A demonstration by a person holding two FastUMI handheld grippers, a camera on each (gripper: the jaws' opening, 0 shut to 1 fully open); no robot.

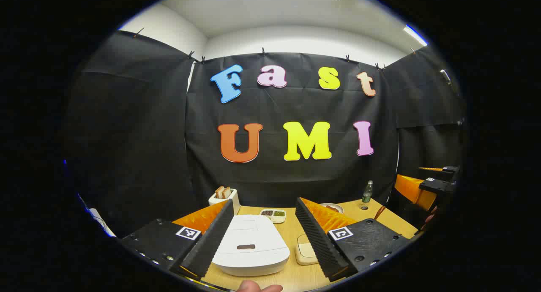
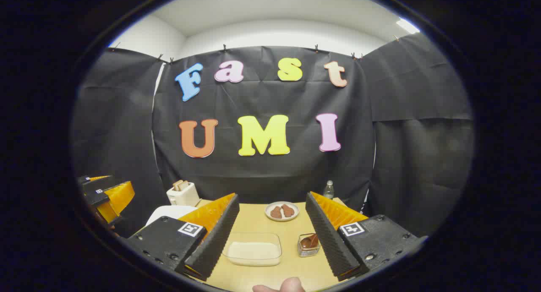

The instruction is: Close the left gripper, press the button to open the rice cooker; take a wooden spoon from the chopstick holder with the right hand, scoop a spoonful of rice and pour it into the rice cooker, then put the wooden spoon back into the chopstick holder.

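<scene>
A wooden table (image 1: 291, 275) fills the floor of the black-curtained booth, and both grippers hang above its near edge with nothing held.

In the left gripper view, the white rice cooker (image 1: 251, 245) sits with its lid down directly ahead of the left gripper (image 1: 264, 235), framed between the two spread fingers and touching neither; its dark button (image 1: 245, 246) faces the camera on the front slope of the lid. Just right of the cooker lies a small cream pad (image 1: 305, 252), partly behind the right-hand finger. Toward the table's far edge stand a toaster (image 1: 225, 199) with bread slices, a divided tray (image 1: 273, 215) of grains, a plate (image 1: 331, 208) and a green bottle (image 1: 367, 192). The other gripper shows at that view's right margin.

In the right gripper view, the right gripper (image 2: 272, 237) is likewise wide apart. A clear container of rice (image 2: 253, 249) rests on the table between its fingers, nearer the left one. The chopstick holder (image 2: 307, 246), a small metal basket, stands just beside the right finger, with the wooden spoon (image 2: 310, 240) lying in it, bowl end up. Farther back, near the far edge, the plate carries brown pieces. A fingertip (image 2: 291, 285) of the person shows at the bottom of the view.
</scene>
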